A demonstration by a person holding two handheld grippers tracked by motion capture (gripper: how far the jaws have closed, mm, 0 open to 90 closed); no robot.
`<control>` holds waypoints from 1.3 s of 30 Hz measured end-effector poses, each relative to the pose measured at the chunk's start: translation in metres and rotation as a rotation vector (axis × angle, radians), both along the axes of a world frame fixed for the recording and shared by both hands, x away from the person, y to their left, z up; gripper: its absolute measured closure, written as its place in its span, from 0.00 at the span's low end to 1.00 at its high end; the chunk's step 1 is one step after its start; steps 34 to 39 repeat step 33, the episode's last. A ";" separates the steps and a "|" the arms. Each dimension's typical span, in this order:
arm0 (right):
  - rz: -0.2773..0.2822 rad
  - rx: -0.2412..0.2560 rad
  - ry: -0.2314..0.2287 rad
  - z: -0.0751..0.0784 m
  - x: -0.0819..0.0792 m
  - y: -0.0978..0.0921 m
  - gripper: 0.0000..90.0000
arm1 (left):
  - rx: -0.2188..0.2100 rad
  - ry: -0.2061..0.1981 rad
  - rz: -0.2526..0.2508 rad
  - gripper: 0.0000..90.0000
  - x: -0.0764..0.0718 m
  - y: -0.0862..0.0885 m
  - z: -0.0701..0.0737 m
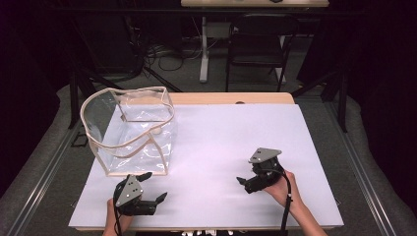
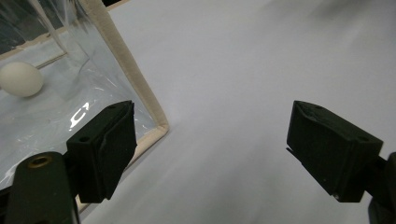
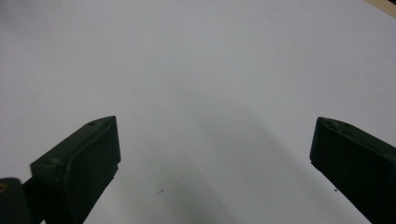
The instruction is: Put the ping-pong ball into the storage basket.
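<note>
Left gripper [image 1: 153,187] is showing a black body with a grey three-cornered plate [image 1: 129,190] on top, dotted with small dark screw holes. Right gripper [image 1: 240,180] is wearing the same black build and grey plate [image 1: 264,155]. Black cable [image 1: 287,201] is trailing from it along the bare forearm. Jaws are looking like blocky matte black pads with small screw recesses; a brass-coloured fastener [image 2: 39,162] is sitting by the left one.

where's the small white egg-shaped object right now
The small white egg-shaped object lies inside the clear plastic bag with beige trim, at the upper left of the left gripper view.
</note>
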State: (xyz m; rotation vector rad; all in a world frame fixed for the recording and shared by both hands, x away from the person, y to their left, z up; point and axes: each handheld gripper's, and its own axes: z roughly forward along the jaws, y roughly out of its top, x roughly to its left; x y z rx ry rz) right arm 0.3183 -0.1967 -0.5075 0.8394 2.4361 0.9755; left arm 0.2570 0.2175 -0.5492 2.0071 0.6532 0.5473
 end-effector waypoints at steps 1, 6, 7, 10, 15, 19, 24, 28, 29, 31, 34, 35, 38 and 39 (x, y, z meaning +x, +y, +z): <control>-0.007 0.008 0.006 -0.002 -0.002 -0.002 0.02 | 0.000 0.000 0.000 0.18 0.000 0.000 0.000; -0.019 0.014 0.010 -0.011 -0.008 -0.009 0.02 | 0.002 0.001 0.000 0.18 0.000 0.000 0.000; -0.021 0.012 0.014 -0.014 -0.010 -0.010 0.02 | 0.003 0.001 0.000 0.18 0.000 0.000 0.000; -0.021 0.007 0.008 -0.021 -0.017 -0.012 0.02 | 0.002 0.001 0.001 0.18 0.000 0.000 0.000; -0.023 0.007 -0.002 -0.028 -0.026 -0.014 0.02 | 0.002 0.002 0.001 0.18 0.000 0.000 0.000; -0.034 0.005 -0.002 -0.031 -0.030 -0.016 0.02 | 0.004 0.003 0.001 0.18 0.000 -0.001 -0.001; -0.051 0.021 -0.014 -0.036 -0.039 -0.023 0.02 | 0.007 0.005 0.000 0.18 0.000 -0.001 -0.001; -0.054 0.022 -0.011 -0.039 -0.043 -0.024 0.02 | 0.010 0.004 0.000 0.18 0.000 -0.001 -0.001; -0.055 0.018 -0.011 -0.039 -0.043 -0.024 0.02 | 0.011 0.004 0.000 0.18 0.000 -0.001 -0.001; -0.059 0.025 -0.013 -0.039 -0.044 -0.025 0.01 | 0.013 0.004 0.001 0.18 0.000 -0.001 -0.001; -0.066 0.030 -0.017 -0.039 -0.044 -0.027 0.01 | 0.014 0.008 0.000 0.18 0.001 -0.002 -0.001; -0.066 0.030 -0.017 -0.039 -0.044 -0.027 0.01 | 0.014 0.008 0.000 0.18 0.001 -0.002 -0.001; -0.066 0.030 -0.017 -0.039 -0.044 -0.027 0.01 | 0.014 0.008 0.000 0.18 0.001 -0.002 -0.001; -0.066 0.030 -0.017 -0.039 -0.044 -0.027 0.01 | 0.014 0.008 0.000 0.18 0.001 -0.002 -0.001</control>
